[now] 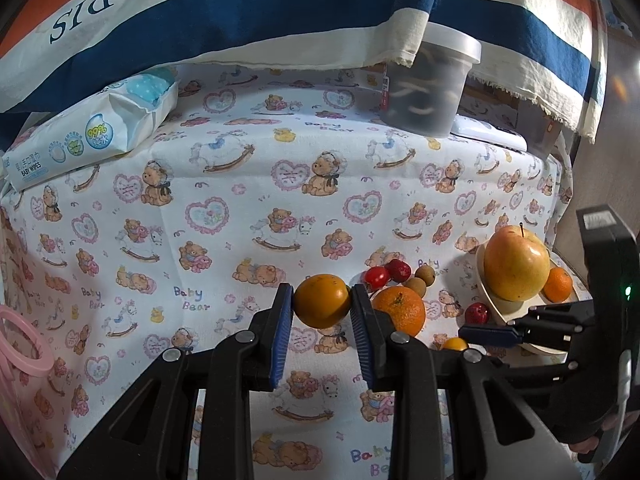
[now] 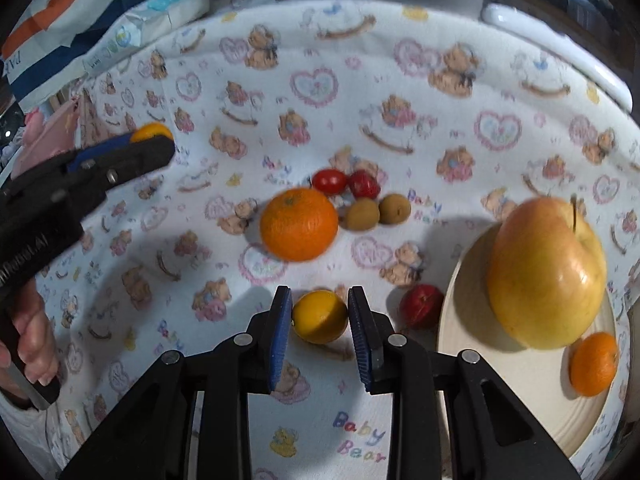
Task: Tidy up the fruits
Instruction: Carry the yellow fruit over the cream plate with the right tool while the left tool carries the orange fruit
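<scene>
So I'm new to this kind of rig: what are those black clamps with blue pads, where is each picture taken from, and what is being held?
No robot here: a person holds a hand-held gripper in each hand, with a fisheye camera looking along its fingers. One picture is from the left, one from the right. The left hand-held gripper grips an orange-yellow fruit above the bear-print cloth. The right hand-held gripper has a small yellow fruit between its pads; whether they press on it is unclear. On the cloth lie an orange, small red and brown fruits, and a plate carrying a large apple and a small orange.
</scene>
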Demonstrator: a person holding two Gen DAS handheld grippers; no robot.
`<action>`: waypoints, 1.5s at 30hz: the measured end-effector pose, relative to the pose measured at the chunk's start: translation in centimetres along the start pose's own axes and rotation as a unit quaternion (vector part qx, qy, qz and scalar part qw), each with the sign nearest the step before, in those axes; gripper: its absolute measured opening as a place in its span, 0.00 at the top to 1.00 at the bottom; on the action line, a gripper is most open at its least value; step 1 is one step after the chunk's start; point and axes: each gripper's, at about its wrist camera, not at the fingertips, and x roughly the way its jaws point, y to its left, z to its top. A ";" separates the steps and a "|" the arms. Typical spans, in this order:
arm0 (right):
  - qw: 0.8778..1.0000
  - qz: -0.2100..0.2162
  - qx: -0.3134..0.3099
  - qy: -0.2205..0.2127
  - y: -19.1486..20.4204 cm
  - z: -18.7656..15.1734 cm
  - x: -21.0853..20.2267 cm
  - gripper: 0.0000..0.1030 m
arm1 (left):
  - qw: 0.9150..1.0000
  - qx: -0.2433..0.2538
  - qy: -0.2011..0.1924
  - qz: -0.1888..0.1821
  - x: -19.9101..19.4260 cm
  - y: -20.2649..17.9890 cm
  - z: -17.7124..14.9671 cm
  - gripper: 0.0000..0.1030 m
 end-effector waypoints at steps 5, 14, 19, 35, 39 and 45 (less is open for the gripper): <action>1.000 -0.002 0.000 0.005 -0.3 -0.7 -0.2 0.71 | 1.000 0.000 0.000 0.000 0.0 0.0 0.0 0.73; 1.000 -0.009 0.002 -0.019 -1.1 -2.7 -2.6 0.71 | 1.000 0.017 0.003 -0.002 0.3 -0.6 -0.3 0.73; 0.997 0.000 0.021 -0.074 -2.8 -3.9 -6.5 0.71 | 1.000 0.026 0.004 -0.003 0.6 -1.0 -0.4 0.73; 0.976 -0.061 0.174 -0.116 -13.9 -7.7 -11.4 0.71 | 0.997 0.070 0.005 -0.016 0.8 -3.8 -1.5 0.73; 0.976 -0.077 0.178 -0.097 -14.2 -8.0 -10.7 0.71 | 0.997 0.073 0.005 -0.028 0.5 -4.4 -1.5 0.73; 0.976 -0.095 0.185 -0.069 -14.6 -8.2 -9.7 0.71 | 0.995 0.098 0.006 -0.034 0.4 -6.3 -1.6 0.73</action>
